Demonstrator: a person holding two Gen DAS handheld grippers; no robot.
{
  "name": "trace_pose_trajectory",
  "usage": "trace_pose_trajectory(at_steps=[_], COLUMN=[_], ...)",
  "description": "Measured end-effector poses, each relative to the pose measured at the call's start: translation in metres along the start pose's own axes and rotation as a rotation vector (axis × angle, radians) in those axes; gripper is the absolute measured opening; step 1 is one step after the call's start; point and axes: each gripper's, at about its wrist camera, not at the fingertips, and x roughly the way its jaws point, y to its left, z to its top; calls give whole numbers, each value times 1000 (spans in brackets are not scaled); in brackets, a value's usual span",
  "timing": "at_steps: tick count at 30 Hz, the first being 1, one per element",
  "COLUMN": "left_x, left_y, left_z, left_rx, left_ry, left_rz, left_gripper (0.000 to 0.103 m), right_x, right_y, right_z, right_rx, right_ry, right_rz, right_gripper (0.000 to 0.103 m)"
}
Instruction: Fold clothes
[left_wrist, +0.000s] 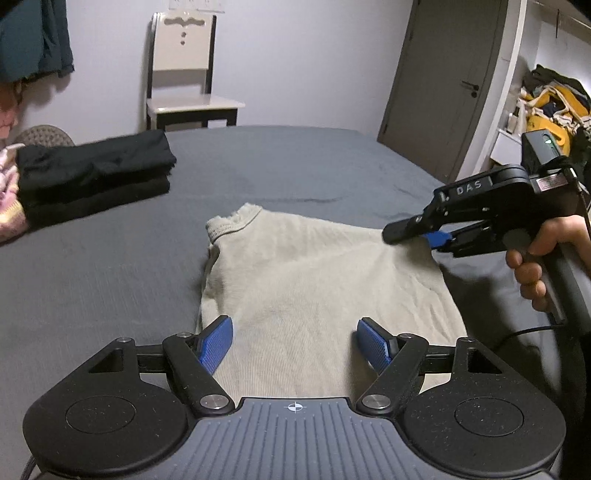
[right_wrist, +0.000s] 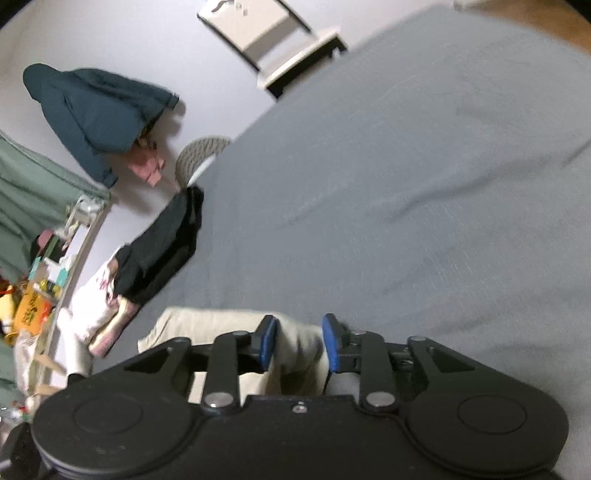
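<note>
A beige shirt (left_wrist: 314, 280) lies flat on the grey bed sheet (left_wrist: 110, 280), collar toward the far left. My left gripper (left_wrist: 295, 343) hovers over the shirt's near part, open, with its blue pads (left_wrist: 218, 341) wide apart and nothing between them. My right gripper (left_wrist: 424, 238), held by a hand (left_wrist: 535, 266), sits at the shirt's right far edge. In the right wrist view, my right gripper (right_wrist: 299, 341) has its fingers a narrow gap apart, and a ridge of the beige shirt (right_wrist: 207, 325) lies between them. The fabric does not look lifted.
A stack of folded black clothes (left_wrist: 96, 173) lies at the bed's left side, beside pink and white garments (right_wrist: 99, 306). A white chair (left_wrist: 184, 74) stands against the far wall. A grey door (left_wrist: 443, 85) and a shelf with piled clothes (left_wrist: 554, 99) are on the right.
</note>
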Motion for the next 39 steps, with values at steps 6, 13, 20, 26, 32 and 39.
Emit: trace_pose_trajectory(at_steps=[6, 13, 20, 26, 32, 39], left_x=[-21, -21, -15, 0, -4, -27], left_y=[-14, -26, -31, -26, -33, -67], left_z=[-6, -12, -18, -28, -28, -23], left_rx=[93, 173, 238, 192, 223, 345], left_ry=[-49, -42, -29, 19, 2, -153], left_rz=[53, 45, 58, 52, 71, 0], left_gripper=[75, 75, 75, 83, 83, 83], right_x=[-29, 31, 71, 94, 90, 24], right_y=[64, 131, 148, 136, 132, 106], right_z=[-8, -44, -50, -43, -40, -16], right_rx=[-373, -671, -769, -686, -652, -589], right_ry=[-116, 37, 68, 106, 101, 44], right_rz=[92, 173, 145, 132, 157, 137], right_gripper=[36, 36, 36, 36, 36, 51])
